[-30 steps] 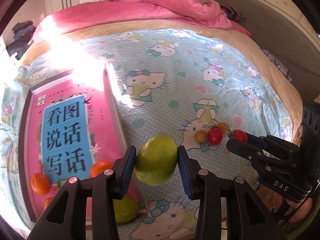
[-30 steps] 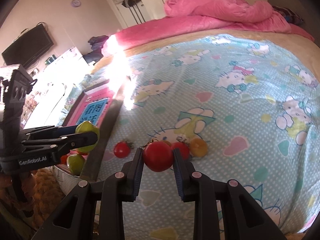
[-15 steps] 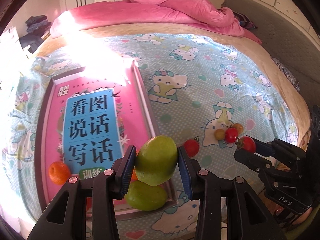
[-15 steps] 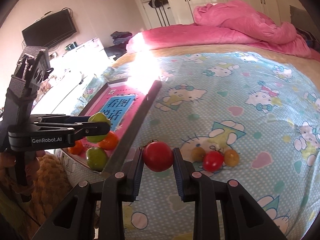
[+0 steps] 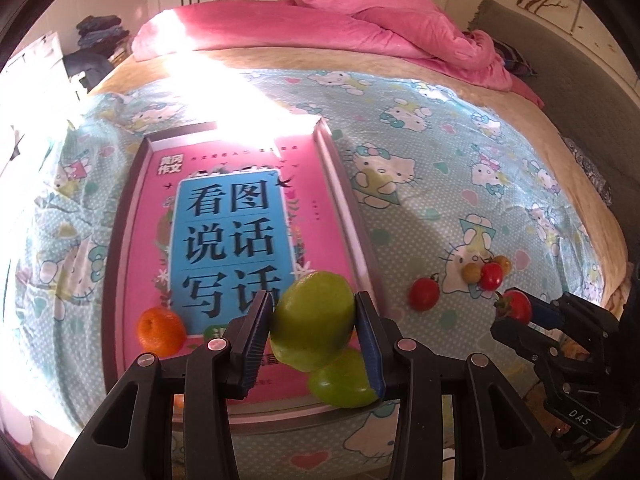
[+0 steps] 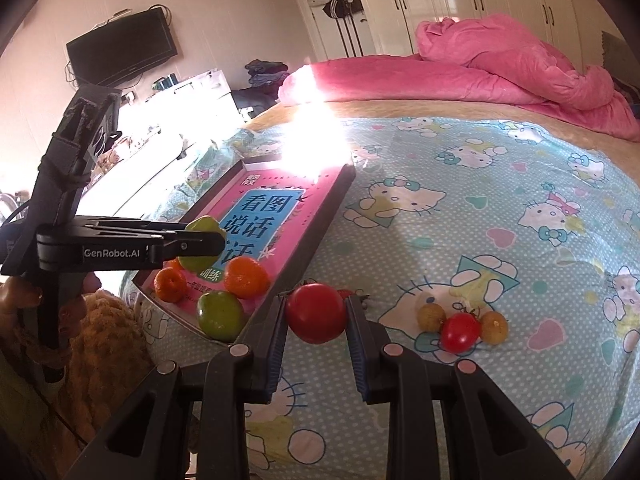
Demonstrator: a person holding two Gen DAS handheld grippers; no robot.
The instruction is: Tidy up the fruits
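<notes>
My left gripper (image 5: 314, 320) is shut on a green fruit (image 5: 312, 320) and holds it above the near end of a tray (image 5: 344, 204) lined with a pink book. A second green fruit (image 5: 342, 380) and an orange (image 5: 160, 330) lie in the tray. My right gripper (image 6: 316, 314) is shut on a red tomato (image 6: 316, 312), held above the bedsheet just right of the tray (image 6: 316, 236). A loose red tomato (image 5: 424, 294) and a cluster of small fruits (image 6: 462, 326) lie on the sheet.
The bed has a Hello Kitty sheet (image 6: 480, 200) and a pink duvet (image 6: 500, 68) heaped at the far side. A bright sun patch washes out the tray's far end. A TV and a white dresser stand at the left.
Both grippers have moved left toward the tray, each keeping its fruit. The tray now fills more of both views.
</notes>
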